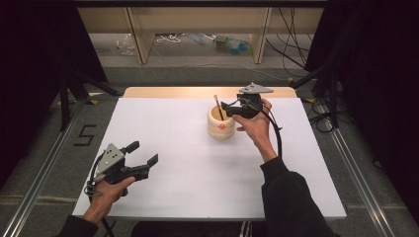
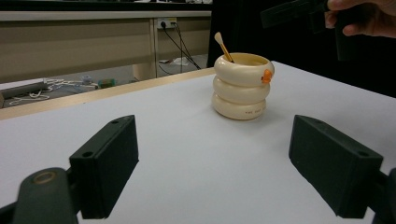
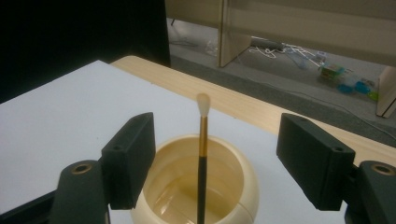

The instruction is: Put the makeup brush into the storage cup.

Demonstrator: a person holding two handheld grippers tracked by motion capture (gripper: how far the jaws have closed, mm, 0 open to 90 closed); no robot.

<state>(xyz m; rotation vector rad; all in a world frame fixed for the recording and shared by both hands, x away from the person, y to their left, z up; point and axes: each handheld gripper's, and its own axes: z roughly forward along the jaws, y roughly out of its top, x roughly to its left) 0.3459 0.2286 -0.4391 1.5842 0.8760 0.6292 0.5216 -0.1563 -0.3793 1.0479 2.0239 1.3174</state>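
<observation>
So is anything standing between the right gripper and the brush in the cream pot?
Nothing visible. The right gripper hangs over the cream pot, jaws open either side of the brush standing inside, pads clear of it.

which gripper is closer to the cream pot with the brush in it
Right. The right gripper hovers at the cream pot, its open jaws either side of the brush. The left gripper rests open near the table's front left corner.
</observation>
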